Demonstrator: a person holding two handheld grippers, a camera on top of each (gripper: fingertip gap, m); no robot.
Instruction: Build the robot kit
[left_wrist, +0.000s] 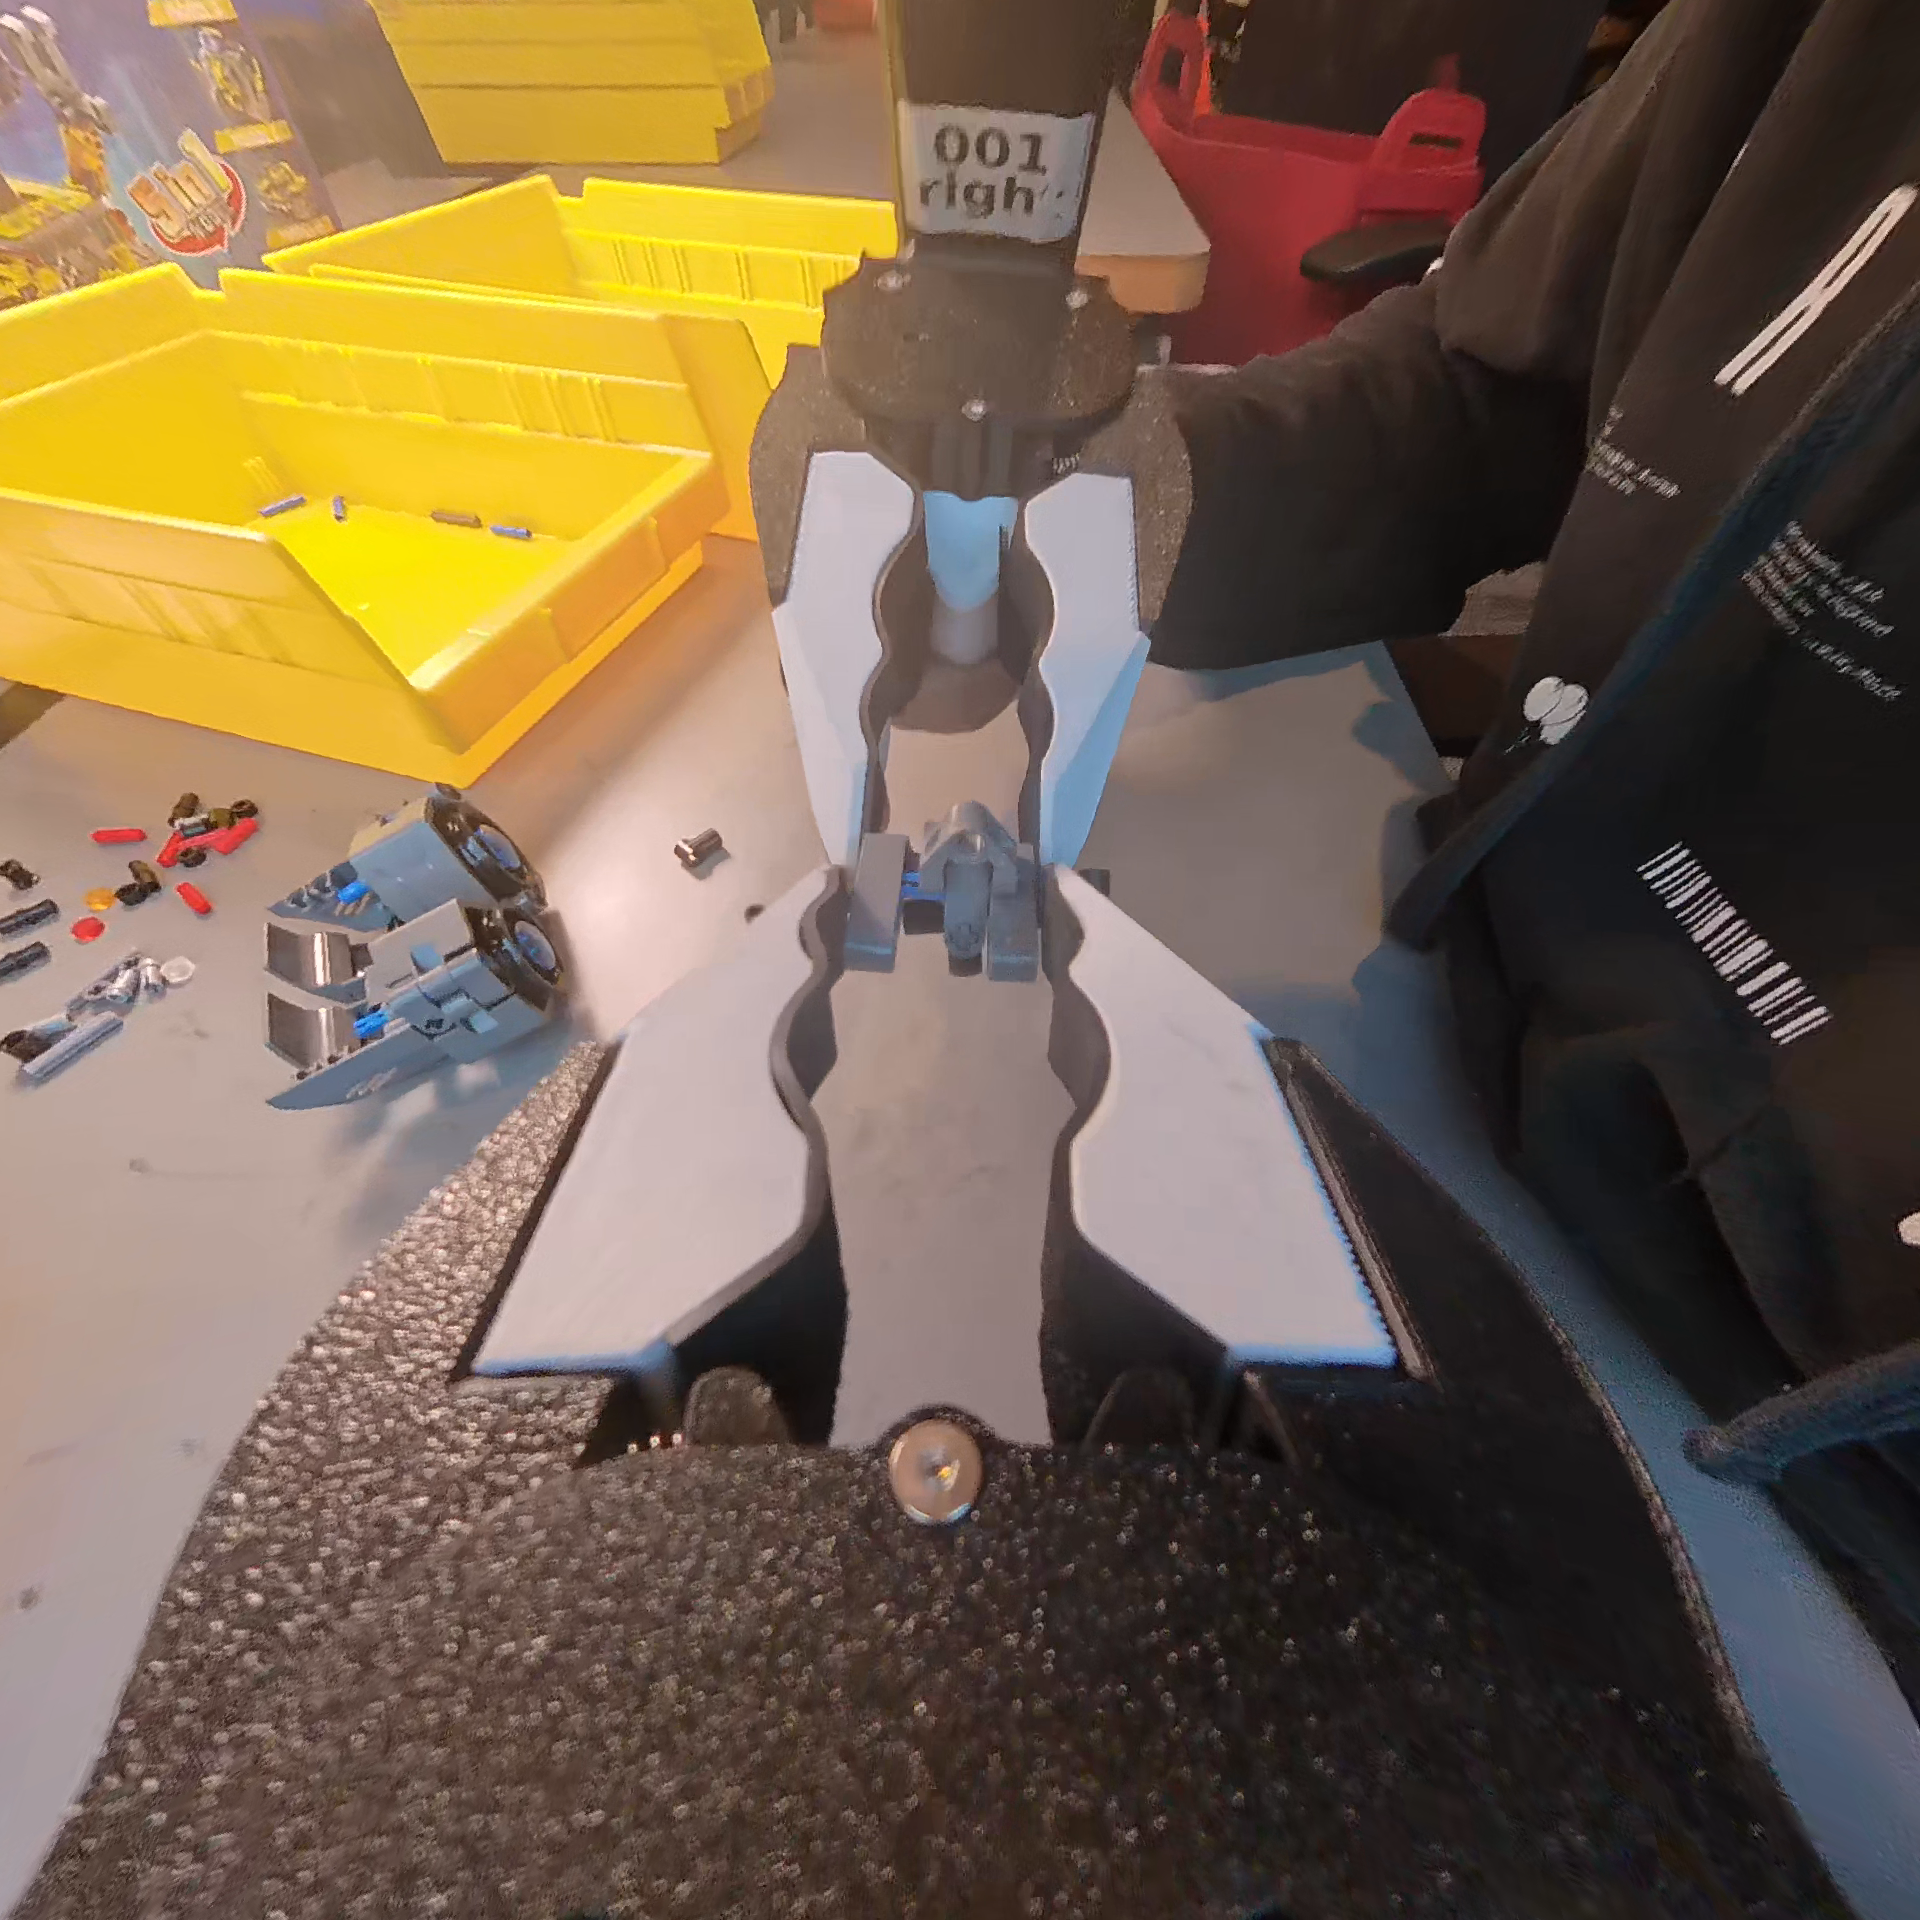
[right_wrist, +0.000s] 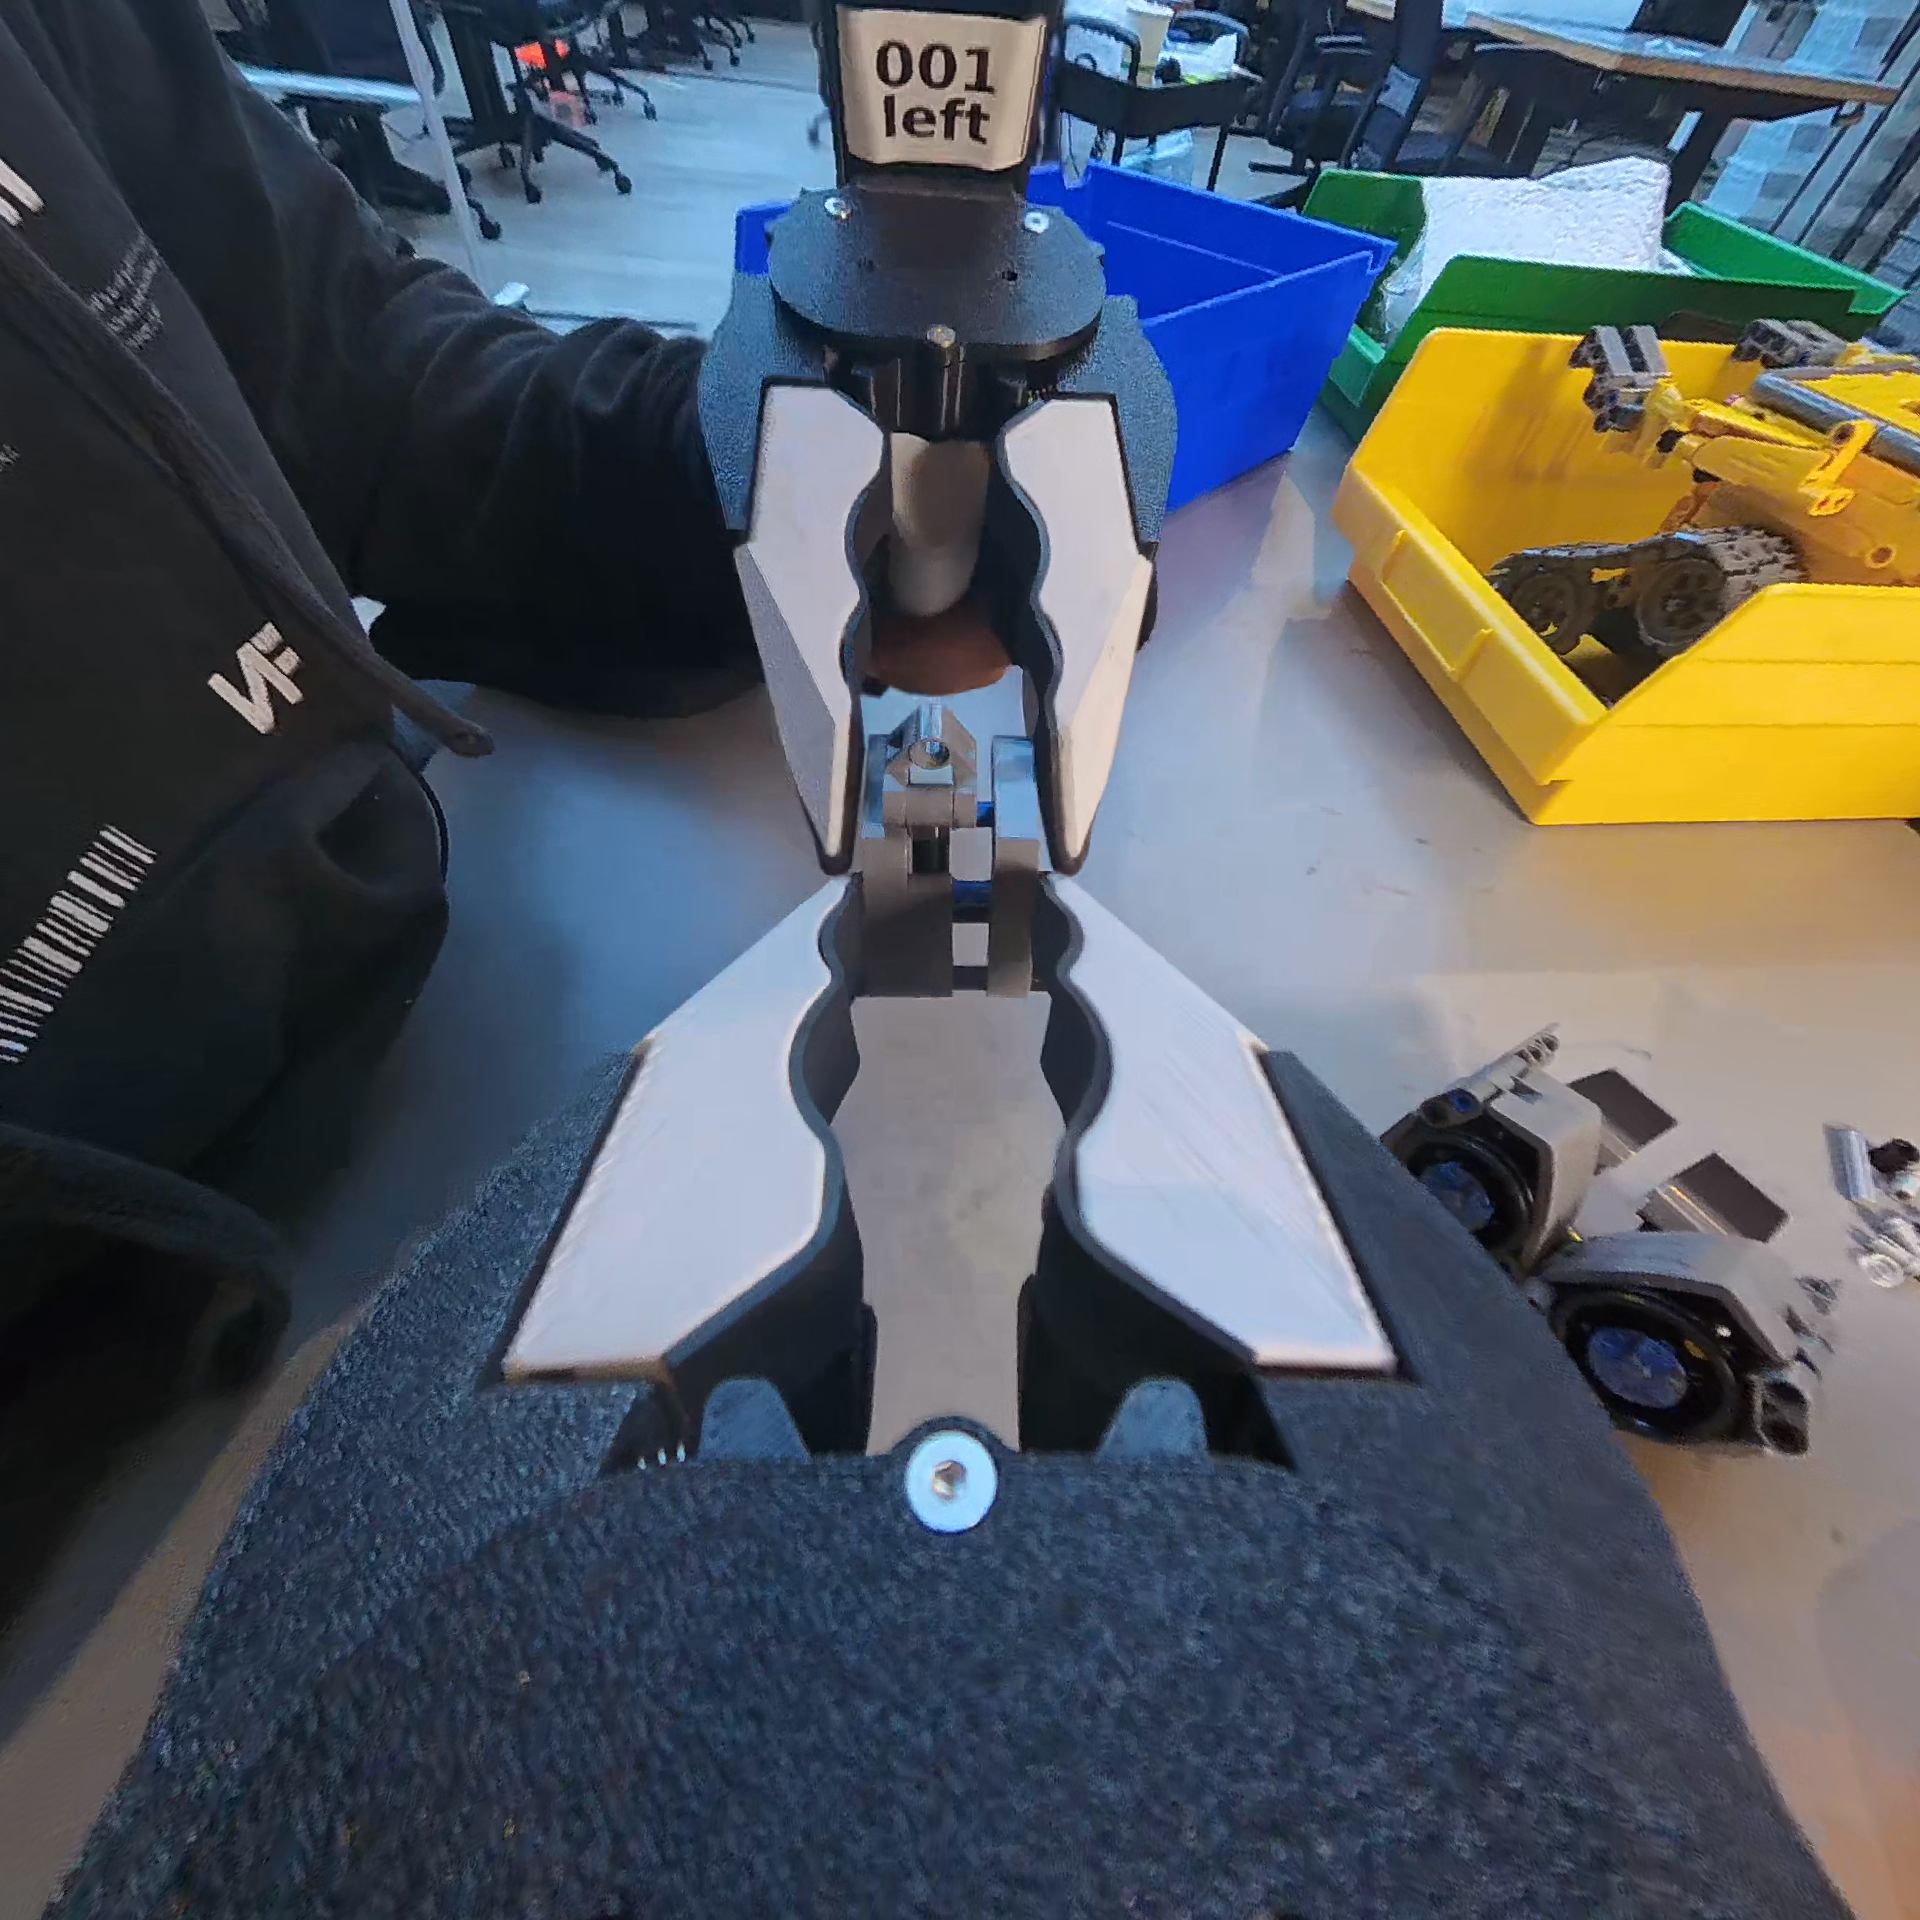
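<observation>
Two grippers met tip to tip, left gripper (left_wrist: 940, 914) and right gripper (right_wrist: 951, 925) each pinched one small grey brick assembly (left_wrist: 951, 904), beside it one twin-turbine grey model (left_wrist: 436, 935), three yellow bins (left_wrist: 343, 561) beyond

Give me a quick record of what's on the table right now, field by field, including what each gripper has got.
left gripper: shut on the small grey brick piece, gripping its near end
right gripper: shut on the same piece, from the opposite side
piece position: held between both grippers above the grey table
left of piece: grey brick model with two round black ends, lying on the table
loose parts: red and black bits beyond the model
bins: yellow bin holding a few small pins; another yellow bin holding a yellow tracked vehicle; blue bin
</observation>
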